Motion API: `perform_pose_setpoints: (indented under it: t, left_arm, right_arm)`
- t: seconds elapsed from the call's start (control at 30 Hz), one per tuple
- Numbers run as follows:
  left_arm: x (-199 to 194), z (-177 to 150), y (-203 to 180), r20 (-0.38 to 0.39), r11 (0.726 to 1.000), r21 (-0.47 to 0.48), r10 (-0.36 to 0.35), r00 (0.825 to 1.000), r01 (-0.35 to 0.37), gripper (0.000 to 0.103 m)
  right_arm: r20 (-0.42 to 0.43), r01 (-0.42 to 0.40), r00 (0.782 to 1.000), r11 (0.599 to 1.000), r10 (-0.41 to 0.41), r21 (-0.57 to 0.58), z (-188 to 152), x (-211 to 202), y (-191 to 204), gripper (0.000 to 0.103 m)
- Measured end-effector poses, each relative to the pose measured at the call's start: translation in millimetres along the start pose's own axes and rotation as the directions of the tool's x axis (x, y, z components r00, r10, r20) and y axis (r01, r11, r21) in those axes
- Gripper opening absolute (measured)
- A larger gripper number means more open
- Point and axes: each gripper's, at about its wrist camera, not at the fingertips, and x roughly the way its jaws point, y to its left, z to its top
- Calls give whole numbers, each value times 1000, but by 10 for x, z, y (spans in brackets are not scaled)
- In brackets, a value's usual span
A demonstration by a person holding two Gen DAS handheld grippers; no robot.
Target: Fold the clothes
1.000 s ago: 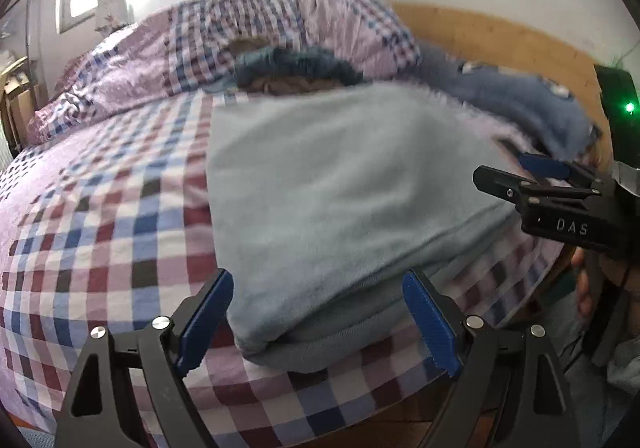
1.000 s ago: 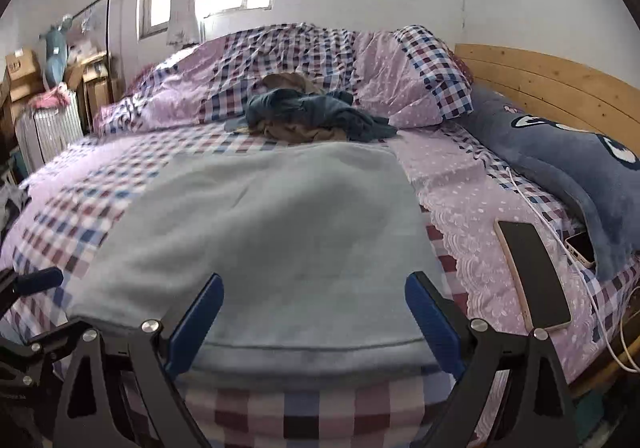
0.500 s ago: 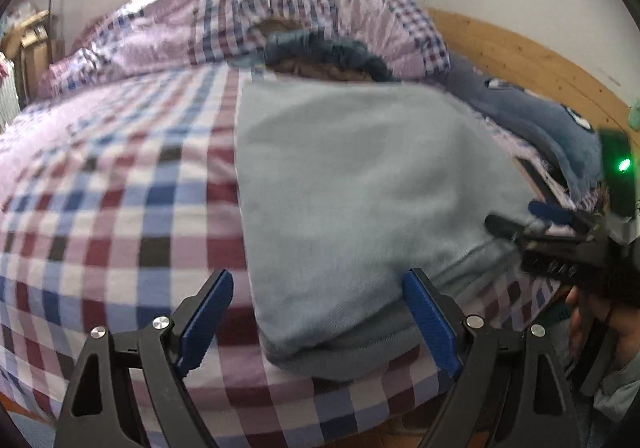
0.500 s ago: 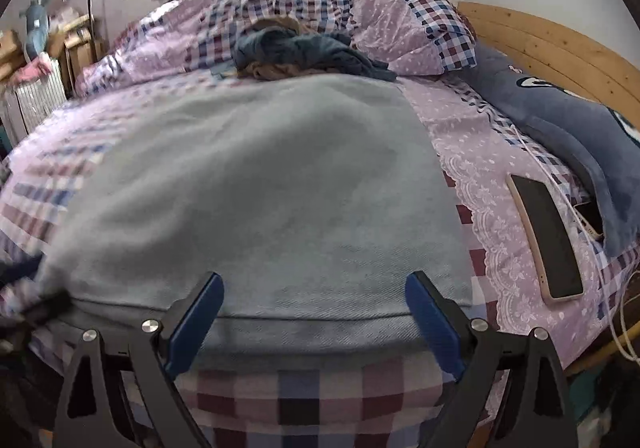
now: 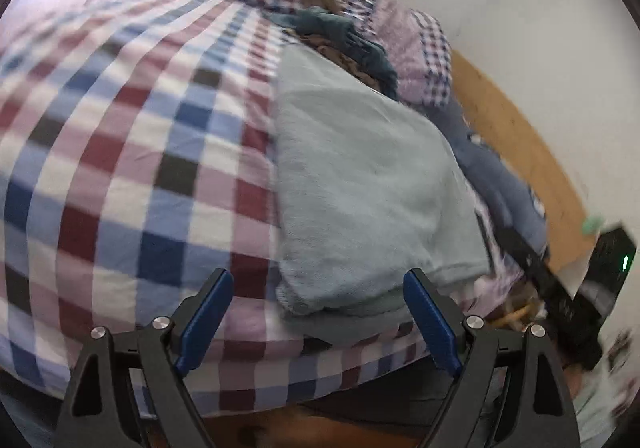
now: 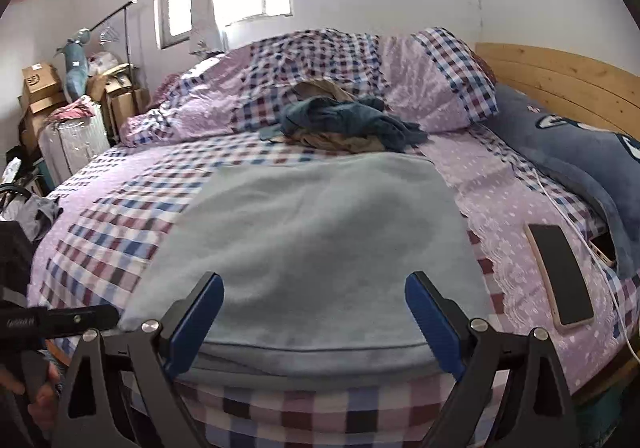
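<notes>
Light blue fleece garment [image 6: 316,244] is lying folded flat right at the bed's [image 6: 112,248] near edge. Both the left gripper [image 5: 318,322] and right gripper [image 6: 314,324] are spread wide just off that edge, pinching nothing. Phone [image 6: 560,274] sits near the bed's right edge.

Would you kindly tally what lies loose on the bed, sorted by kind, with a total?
Light blue garment spread flat: 1
Crumpled clothes in the pile by the quilt, dark teal and tan: 2
Phones, one face up, one half hidden: 2
White cable: 1
Total: 6
</notes>
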Motion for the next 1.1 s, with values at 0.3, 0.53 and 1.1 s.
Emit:
perform_pose_setpoints:
  t: [0.3,0.53,1.1]
  left_arm:
    - [143,35,326,-25,946,-247,-221,975,208,90]
    - [347,37,265,-72,914,-294,-312,947,279,90]
    - [558,114,243,-123,839,-411,-439,890,357,90]
  right_arm:
    - [48,-59,996,973,71,-223,-114,-90,485,95]
    - [75,-62,991,868,114,-492,-439,-181,1020,95]
    - [70,27,997,643,41,-765,-980,147,1529,95]
